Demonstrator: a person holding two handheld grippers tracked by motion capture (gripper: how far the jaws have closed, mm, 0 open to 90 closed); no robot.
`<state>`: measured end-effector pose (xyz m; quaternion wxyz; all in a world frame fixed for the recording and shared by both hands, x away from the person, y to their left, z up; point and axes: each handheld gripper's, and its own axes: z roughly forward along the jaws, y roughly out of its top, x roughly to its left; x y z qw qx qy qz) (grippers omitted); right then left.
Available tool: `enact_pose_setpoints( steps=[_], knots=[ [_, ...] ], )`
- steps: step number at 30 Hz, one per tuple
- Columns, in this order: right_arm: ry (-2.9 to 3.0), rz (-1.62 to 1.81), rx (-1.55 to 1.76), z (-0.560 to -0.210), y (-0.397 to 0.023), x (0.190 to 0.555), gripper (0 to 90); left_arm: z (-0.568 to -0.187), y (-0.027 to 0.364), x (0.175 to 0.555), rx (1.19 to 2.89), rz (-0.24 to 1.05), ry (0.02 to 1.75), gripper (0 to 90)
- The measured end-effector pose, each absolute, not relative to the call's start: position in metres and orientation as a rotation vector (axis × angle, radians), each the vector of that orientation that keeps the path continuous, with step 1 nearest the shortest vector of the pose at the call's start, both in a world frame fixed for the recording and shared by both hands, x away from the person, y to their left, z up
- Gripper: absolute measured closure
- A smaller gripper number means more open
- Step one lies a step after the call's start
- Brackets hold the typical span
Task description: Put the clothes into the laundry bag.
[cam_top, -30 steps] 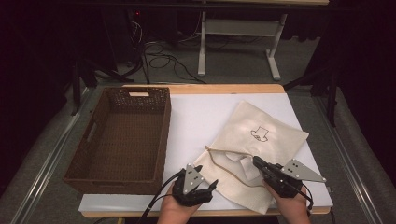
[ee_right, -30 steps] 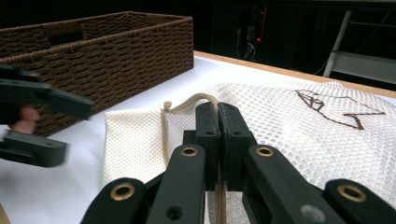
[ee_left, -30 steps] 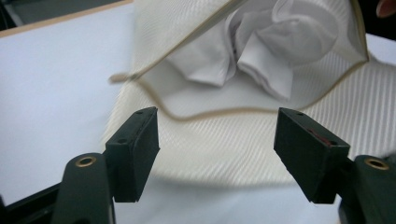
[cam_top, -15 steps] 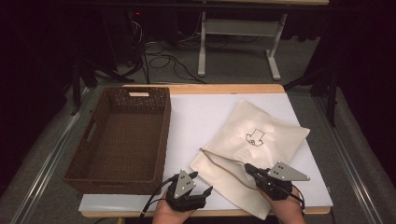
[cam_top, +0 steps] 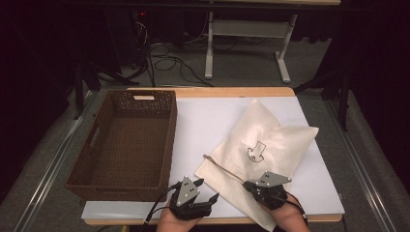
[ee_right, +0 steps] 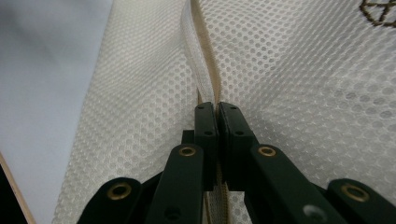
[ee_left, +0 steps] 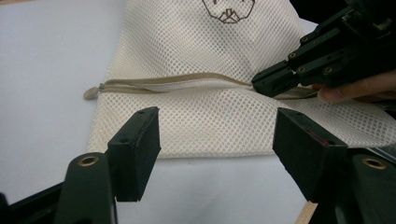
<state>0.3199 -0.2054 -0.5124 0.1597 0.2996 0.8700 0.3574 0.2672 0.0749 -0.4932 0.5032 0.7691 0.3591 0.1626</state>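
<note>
Mesh bag lies flat on white board, right of basket. My right gripper pressed together on zipper strip at bag's near end, likely pinching it to work bag open. My left gripper spread, holding nothing, low at near edge, aimed at bag's hem.

White table — wicker basket at left, cream mesh bag at right.
</note>
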Motion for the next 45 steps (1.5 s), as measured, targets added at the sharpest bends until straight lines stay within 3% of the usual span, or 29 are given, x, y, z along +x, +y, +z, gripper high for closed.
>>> enact_pose_setpoints(
  steps=[18,31,45],
  knots=[
    [2.486,0.989,0.859,-0.514,-0.203,0.322,85.7,-0.495,0.076,0.268,1.867,0.422,0.876,32.1],
    [2.393,1.189,0.884,-0.491,-0.214,0.315,62.6,-0.494,0.078,0.267,1.862,0.423,0.88,32.0],
    [2.226,1.312,0.942,-0.468,-0.239,0.312,49.9,-0.495,0.081,0.268,1.848,0.439,0.903,31.1]
  ],
)
